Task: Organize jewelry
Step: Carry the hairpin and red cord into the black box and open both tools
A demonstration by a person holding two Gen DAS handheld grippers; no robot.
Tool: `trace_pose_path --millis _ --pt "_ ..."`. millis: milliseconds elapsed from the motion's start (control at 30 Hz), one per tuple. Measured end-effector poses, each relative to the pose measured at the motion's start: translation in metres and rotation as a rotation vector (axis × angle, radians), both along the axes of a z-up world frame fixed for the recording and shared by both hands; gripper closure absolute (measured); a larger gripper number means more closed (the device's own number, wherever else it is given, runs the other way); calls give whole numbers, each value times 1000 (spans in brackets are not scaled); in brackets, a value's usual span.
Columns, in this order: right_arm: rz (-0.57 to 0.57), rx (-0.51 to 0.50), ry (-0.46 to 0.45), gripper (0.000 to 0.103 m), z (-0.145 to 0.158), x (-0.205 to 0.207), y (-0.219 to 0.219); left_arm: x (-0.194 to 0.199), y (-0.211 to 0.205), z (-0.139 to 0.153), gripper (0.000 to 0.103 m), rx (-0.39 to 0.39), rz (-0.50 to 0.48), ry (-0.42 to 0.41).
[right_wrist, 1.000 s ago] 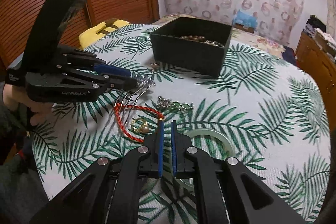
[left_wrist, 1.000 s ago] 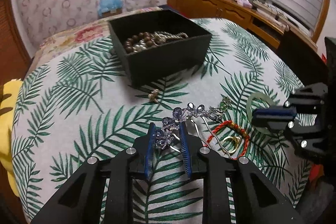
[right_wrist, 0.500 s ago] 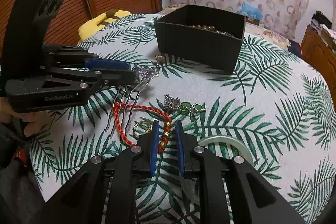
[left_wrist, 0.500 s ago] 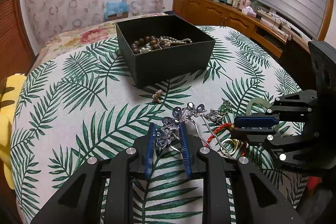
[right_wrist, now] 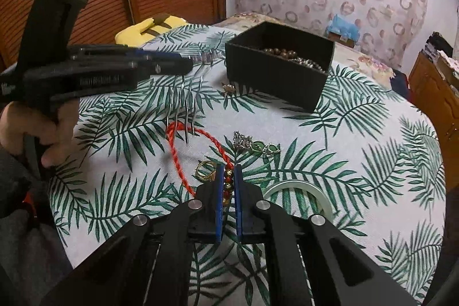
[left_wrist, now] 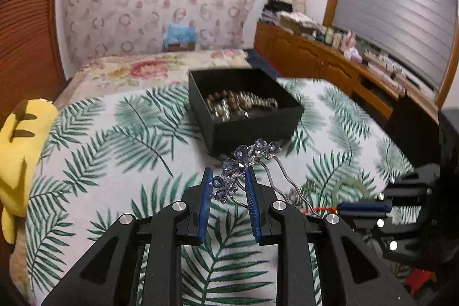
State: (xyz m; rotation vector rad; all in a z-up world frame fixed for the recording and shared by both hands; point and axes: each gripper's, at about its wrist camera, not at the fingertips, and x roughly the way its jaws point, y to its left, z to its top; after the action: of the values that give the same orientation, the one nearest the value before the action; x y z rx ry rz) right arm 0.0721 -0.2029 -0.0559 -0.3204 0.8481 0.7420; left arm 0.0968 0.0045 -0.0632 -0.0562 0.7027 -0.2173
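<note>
My left gripper (left_wrist: 228, 177) is shut on a blue crystal flower hair comb (left_wrist: 246, 159) and holds it lifted above the table; its metal prongs hang down in the right wrist view (right_wrist: 186, 116). The black box (left_wrist: 243, 105) with bead strands lies ahead; it also shows in the right wrist view (right_wrist: 278, 62). My right gripper (right_wrist: 228, 171) is low on the table, its jaws narrowly apart around the beaded end of a red cord bracelet (right_wrist: 178, 151). A gold ring (right_wrist: 205, 169) lies just left of its fingers.
A green stone earring pair (right_wrist: 258, 146) and a pale jade bangle (right_wrist: 298, 191) lie on the leaf-print tablecloth (right_wrist: 358, 162). A small brooch (right_wrist: 228, 88) lies in front of the box. A yellow plush (left_wrist: 17, 145) sits at the table's left edge.
My left gripper has lifted the hair comb off the table and toward the box. My right gripper has moved forward and down onto the red bracelet's beads and narrowed its jaws.
</note>
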Motion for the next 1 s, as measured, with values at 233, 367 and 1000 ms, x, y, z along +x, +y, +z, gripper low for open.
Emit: trace_pose_path --millis 233,367,1000 --pt "-36 50 -85 95 35 10 -15 16 4 23 82 6 22 -45" --pt "-58 69 -147 95 55 35 -21 36 3 32 82 19 23 -63" --pt "-76 107 -194 95 68 143 -6 132 -14 15 81 26 17 18"
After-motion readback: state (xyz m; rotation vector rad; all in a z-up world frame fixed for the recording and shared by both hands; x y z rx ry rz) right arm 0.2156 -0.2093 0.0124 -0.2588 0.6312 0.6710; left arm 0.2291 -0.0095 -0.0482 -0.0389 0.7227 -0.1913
